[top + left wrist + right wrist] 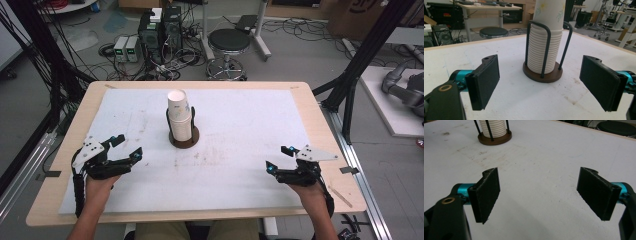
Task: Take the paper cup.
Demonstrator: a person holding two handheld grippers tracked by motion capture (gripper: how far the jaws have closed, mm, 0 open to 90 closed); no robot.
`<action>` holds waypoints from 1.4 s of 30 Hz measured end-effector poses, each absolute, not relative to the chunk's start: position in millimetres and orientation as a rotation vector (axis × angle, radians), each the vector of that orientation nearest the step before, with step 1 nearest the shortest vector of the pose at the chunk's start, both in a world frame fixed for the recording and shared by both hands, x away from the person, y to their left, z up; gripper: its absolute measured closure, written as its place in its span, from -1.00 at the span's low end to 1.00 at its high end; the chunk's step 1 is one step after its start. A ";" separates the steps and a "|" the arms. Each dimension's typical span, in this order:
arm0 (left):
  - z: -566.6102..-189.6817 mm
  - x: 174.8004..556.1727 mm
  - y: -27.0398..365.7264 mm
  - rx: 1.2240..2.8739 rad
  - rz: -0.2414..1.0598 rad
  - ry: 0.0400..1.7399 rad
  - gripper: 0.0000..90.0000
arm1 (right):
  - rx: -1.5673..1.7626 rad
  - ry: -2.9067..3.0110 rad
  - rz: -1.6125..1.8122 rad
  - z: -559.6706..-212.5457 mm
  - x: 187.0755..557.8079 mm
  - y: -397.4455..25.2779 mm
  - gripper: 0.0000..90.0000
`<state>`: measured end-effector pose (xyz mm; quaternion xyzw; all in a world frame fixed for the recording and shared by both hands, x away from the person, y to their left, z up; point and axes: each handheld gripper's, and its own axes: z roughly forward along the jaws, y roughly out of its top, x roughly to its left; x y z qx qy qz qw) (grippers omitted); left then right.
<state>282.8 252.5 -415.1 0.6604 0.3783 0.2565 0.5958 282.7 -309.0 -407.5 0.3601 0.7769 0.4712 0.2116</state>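
A: Where do the cups stand?

B: The stack of paper cups sits upright in a holder with a round brown base and dark wire uprights, about the middle of the desk, on its white sheet, slightly toward the far edge.

A: And the left tongs?

B: Low over the white sheet at the near left, pointing toward the holder, well apart from it. The jaws are spread wide with nothing between them. In the left gripper view the left tongs frame the stack and its holder straight ahead (the top cup carries a small flower print).

A: The right tongs?

B: At the near right of the sheet, also well apart from the holder. The jaws stand wide apart, empty. In the right gripper view the right tongs look across bare, slightly stained sheet, with the holder far off at the upper left.

A: Anything behind the desk?

B: A black stool on the floor, among cables.
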 end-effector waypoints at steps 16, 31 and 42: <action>-416.5 285.5 252.4 1.525 0.576 0.885 -0.64 | 1.015 2.163 1.323 -409.8 284.5 -310.3 -0.58; -406.5 285.5 240.8 1.559 0.525 0.849 -0.64 | 1.006 2.184 1.333 -405.6 285.4 -308.1 -0.58; -373.8 309.2 223.1 1.578 0.517 0.793 -0.64 | 1.008 2.207 1.333 -407.4 287.9 -308.9 -0.58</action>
